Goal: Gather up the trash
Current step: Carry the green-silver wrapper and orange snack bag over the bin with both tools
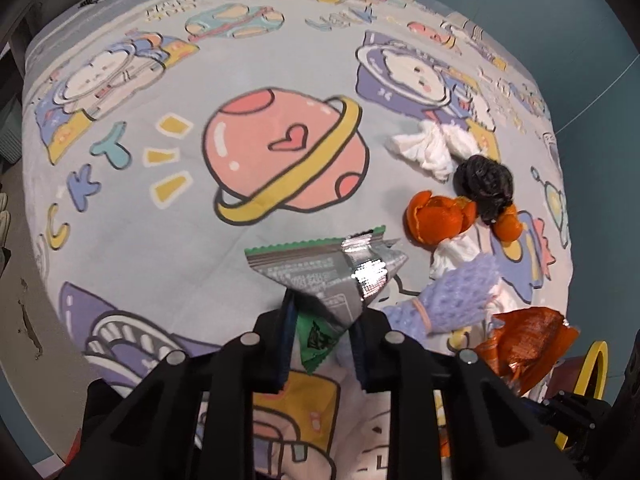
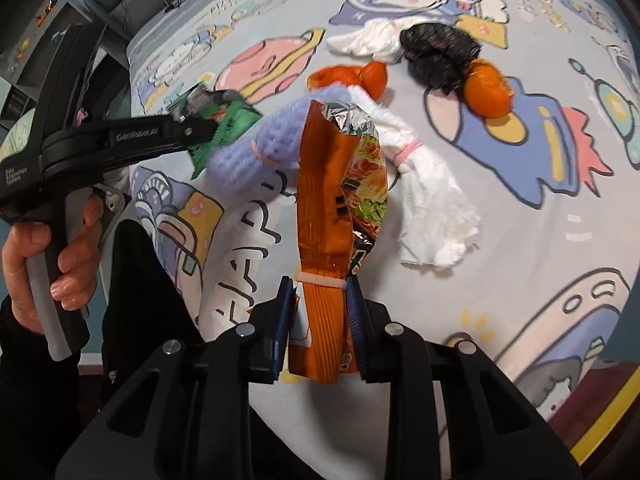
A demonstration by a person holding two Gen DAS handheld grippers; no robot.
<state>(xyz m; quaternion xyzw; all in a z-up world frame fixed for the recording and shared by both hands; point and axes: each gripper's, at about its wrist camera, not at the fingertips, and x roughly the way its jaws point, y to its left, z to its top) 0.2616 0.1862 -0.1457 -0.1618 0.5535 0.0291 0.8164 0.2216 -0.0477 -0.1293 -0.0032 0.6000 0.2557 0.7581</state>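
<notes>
My left gripper (image 1: 322, 332) is shut on the corner of a green and silver foil wrapper (image 1: 320, 268), which sticks up and forward from the pads. In the right wrist view that same gripper (image 2: 200, 128) comes in from the left with the wrapper (image 2: 228, 120) in it. My right gripper (image 2: 320, 312) is shut on the bottom end of an orange snack bag (image 2: 324, 184) whose torn foil top stands open. The bag (image 1: 524, 336) also shows at the lower right of the left wrist view.
On the cartoon-print bed sheet (image 1: 160, 240) lie orange peels (image 2: 488, 90), a black crumpled wad (image 2: 436, 54), white tissues (image 2: 432, 216) and a purple knitted piece (image 2: 256, 136). A hand (image 2: 60, 248) holds the left gripper's handle. The bed's edge curves along the left.
</notes>
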